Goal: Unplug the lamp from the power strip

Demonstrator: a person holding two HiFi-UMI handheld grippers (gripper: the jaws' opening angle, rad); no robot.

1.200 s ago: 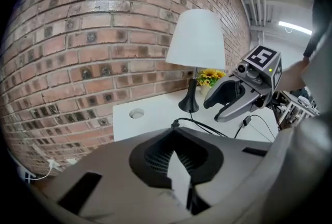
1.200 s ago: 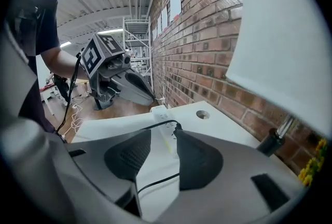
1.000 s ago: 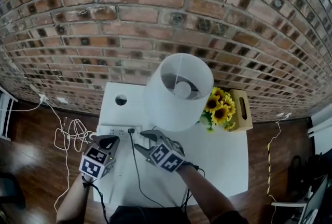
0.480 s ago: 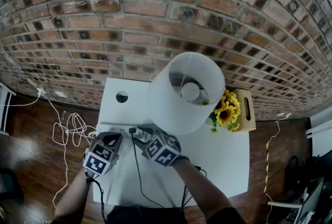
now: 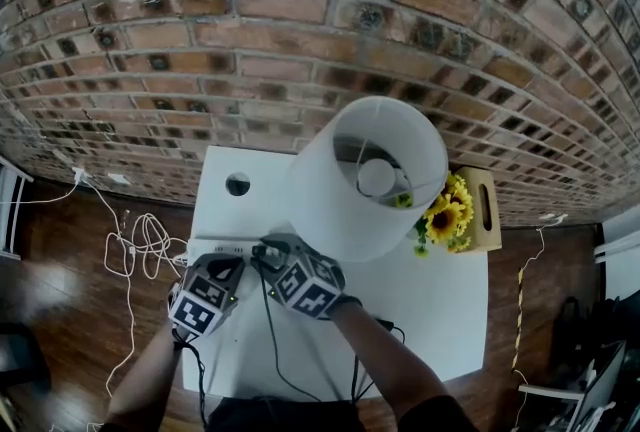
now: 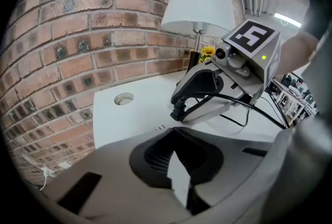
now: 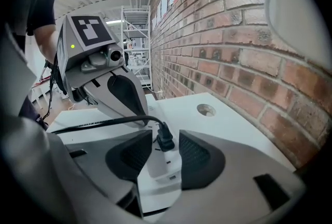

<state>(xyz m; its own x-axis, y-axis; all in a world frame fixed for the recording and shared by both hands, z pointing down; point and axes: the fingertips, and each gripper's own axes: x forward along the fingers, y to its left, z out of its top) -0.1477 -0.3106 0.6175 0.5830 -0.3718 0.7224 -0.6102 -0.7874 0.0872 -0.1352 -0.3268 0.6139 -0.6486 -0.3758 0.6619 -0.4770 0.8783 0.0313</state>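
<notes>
The lamp, with its white shade (image 5: 365, 175) (image 6: 199, 2), stands at the back of the white table (image 5: 430, 305). Its black plug (image 7: 165, 137) (image 6: 178, 111) sits in the white power strip (image 7: 161, 166) (image 5: 228, 248), and the black cord (image 5: 268, 320) trails toward me. My right gripper (image 7: 166, 135) (image 5: 265, 255) straddles the plug and its jaws are closing; a gap shows on each side of the plug. My left gripper (image 6: 176, 137) (image 5: 228, 265) is at the strip's left part, shut, with a white sliver of the strip between its pads.
A brick wall (image 5: 300, 40) runs right behind the table. Sunflowers (image 5: 445, 215) and a wooden box (image 5: 482, 210) stand to the right of the lamp. A round hole (image 5: 238, 184) is in the table's back left. Loose white cables (image 5: 140, 250) lie on the floor at left.
My right gripper has moved left along the table to the plug and now has its jaws around it. The left gripper has stayed on the strip.
</notes>
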